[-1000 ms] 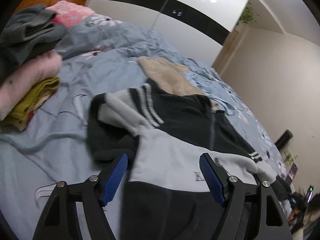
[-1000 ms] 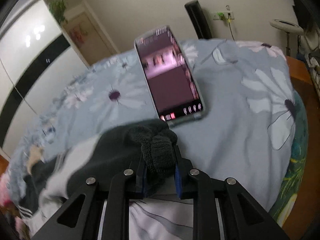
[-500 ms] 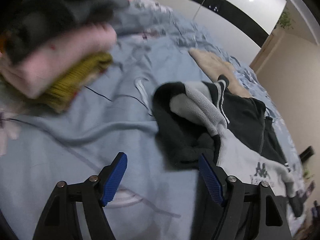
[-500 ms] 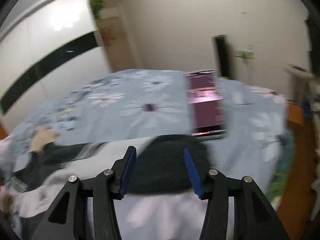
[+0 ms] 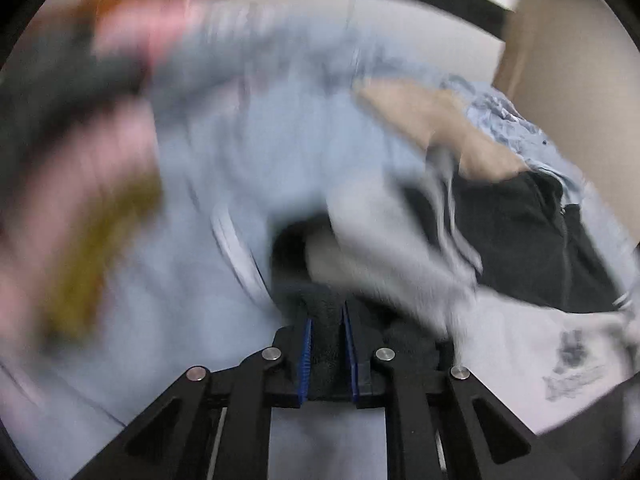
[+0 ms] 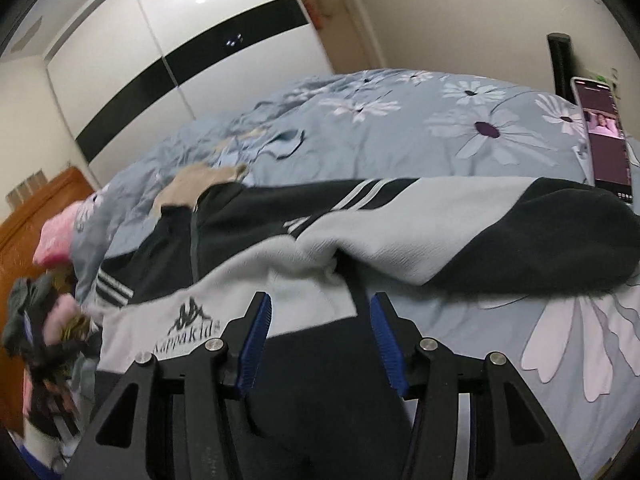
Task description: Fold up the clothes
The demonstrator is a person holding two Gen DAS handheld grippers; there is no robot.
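A black and grey fleece jacket (image 6: 400, 240) with white stripes lies spread on the blue flowered bedcover (image 6: 360, 140). In the blurred left wrist view its grey sleeve (image 5: 380, 248) ends in a dark cuff (image 5: 316, 296). My left gripper (image 5: 325, 320) is closing, and its blue pads press on that cuff. My right gripper (image 6: 320, 304) stands open over the jacket's front near the printed logo (image 6: 188, 324), with nothing pinched between its fingers. The other sleeve with its dark cuff (image 6: 560, 248) lies stretched out to the right.
A phone (image 6: 604, 140) with a lit screen rests on the bed at the far right. A beige garment (image 6: 200, 180) lies beyond the jacket. A pile of folded clothes (image 6: 52, 320) sits at the left by a wooden headboard (image 6: 32, 208). Wardrobe doors stand behind.
My left gripper moved onto the dark cuff and closed on it. My right gripper let go of the other cuff, opened, and swung away from the phone over the jacket's front.
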